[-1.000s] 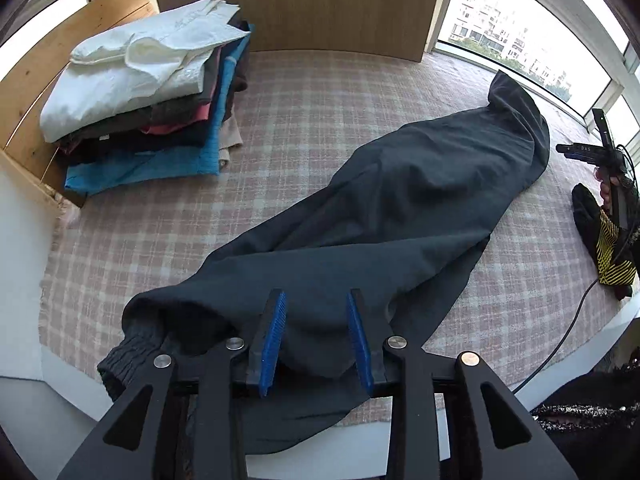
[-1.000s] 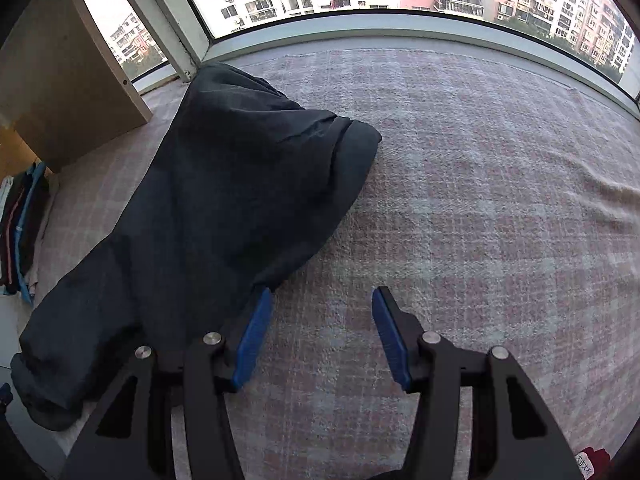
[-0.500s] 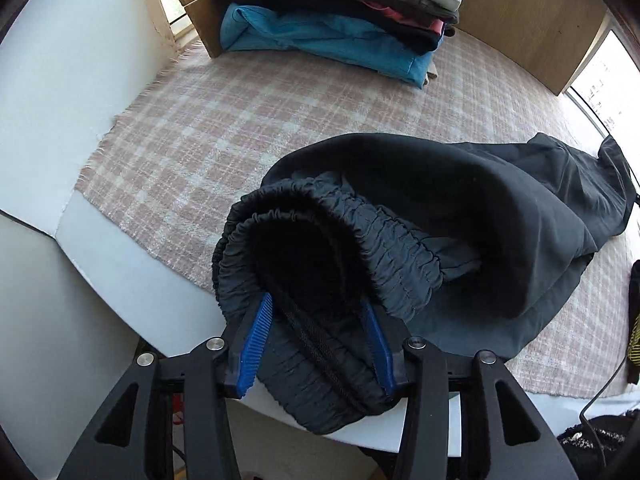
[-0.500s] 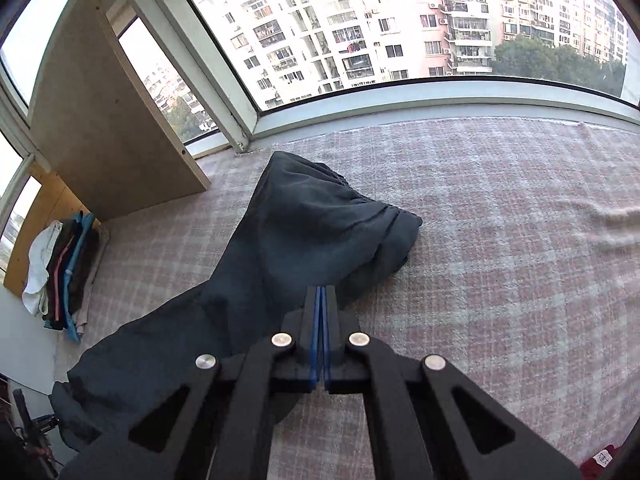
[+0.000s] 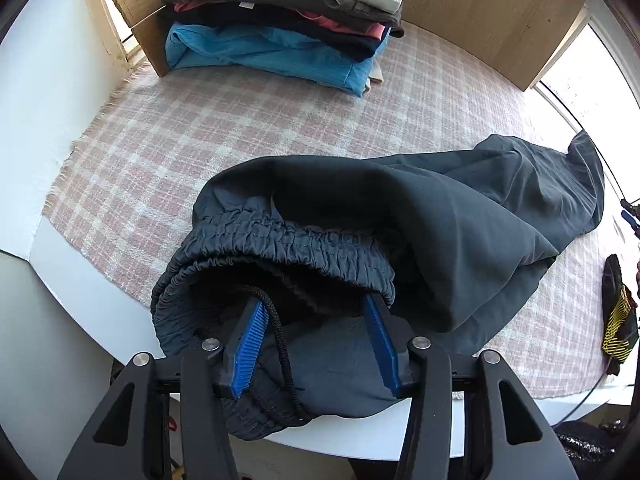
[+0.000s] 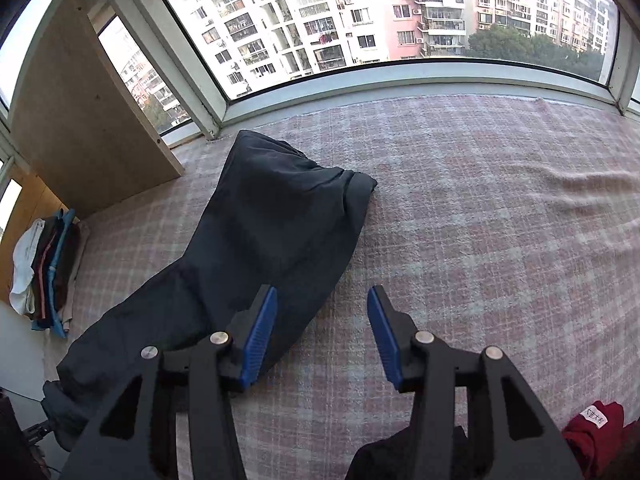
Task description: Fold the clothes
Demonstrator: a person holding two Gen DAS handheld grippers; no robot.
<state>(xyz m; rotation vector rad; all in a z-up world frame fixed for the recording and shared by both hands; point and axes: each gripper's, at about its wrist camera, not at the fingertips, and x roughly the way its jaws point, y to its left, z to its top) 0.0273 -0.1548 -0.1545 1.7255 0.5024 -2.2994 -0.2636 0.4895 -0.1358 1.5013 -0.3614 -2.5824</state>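
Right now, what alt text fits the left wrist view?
The left gripper has its jaws apart over the elastic waistband of dark trousers, with the drawstring between them, on a checked cloth. A stack of folded clothes sits behind.

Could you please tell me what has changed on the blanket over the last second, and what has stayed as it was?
The left gripper swung from mid-garment to the elastic waistband of the dark trousers; its jaws have just opened wider around it, drawstring between them. The right gripper snapped shut, reopened, and hangs empty beside the trouser leg. The folded stack and checked blanket stayed put.
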